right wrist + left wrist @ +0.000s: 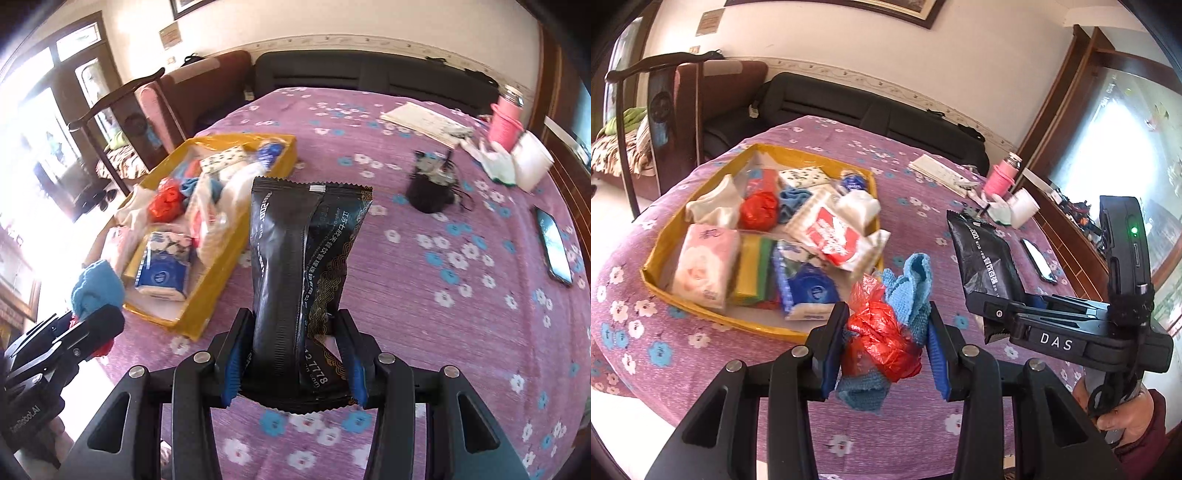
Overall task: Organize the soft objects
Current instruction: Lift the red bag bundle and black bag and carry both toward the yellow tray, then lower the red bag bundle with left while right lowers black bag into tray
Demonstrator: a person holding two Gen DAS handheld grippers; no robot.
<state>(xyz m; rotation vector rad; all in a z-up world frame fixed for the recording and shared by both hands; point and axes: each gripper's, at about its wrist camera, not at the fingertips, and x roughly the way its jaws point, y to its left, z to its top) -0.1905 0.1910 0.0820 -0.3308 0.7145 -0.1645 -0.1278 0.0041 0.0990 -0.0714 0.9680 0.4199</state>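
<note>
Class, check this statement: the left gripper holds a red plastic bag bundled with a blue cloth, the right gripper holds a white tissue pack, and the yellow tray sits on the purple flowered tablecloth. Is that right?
Not quite. The right gripper holds a black foil packet, not a white tissue pack, as the right wrist view shows. The rest stands: the left gripper holds the red plastic bag with the blue cloth, and the yellow tray sits on the purple flowered tablecloth.

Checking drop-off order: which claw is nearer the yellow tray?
Left. The left claw, shut on a red bag and blue cloth bundle, hovers beside the yellow tray; the right claw, gripping the black packet, sits farther right.
</note>
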